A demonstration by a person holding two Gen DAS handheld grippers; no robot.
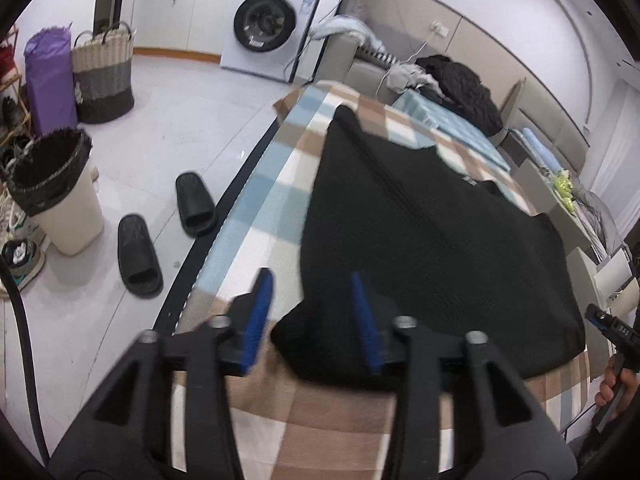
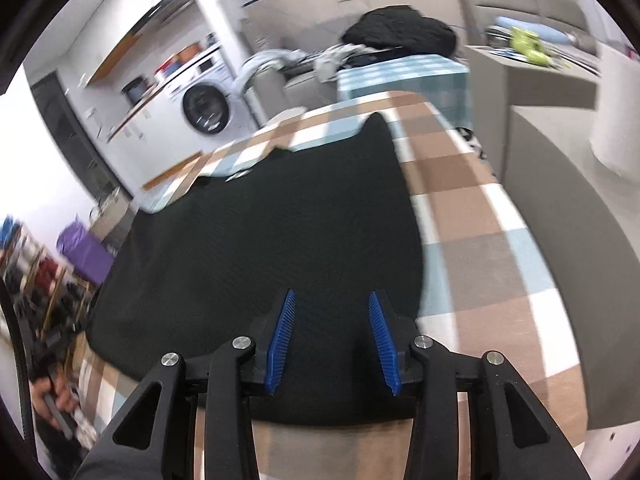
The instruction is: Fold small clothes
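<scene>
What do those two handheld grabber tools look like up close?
Both the left gripper and right gripper are black plastic frames with triangular cut-outs and silver bolt heads. Their fingers carry ridged blue pads. A black cable hangs beside the left one.

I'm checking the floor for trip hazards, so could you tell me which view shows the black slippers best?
The left wrist view: both slippers lie in full sight on the white floor beside the plaid blanket, near the bin. The right wrist view shows none of them; its frame is filled by the black garment and the blanket.
</scene>
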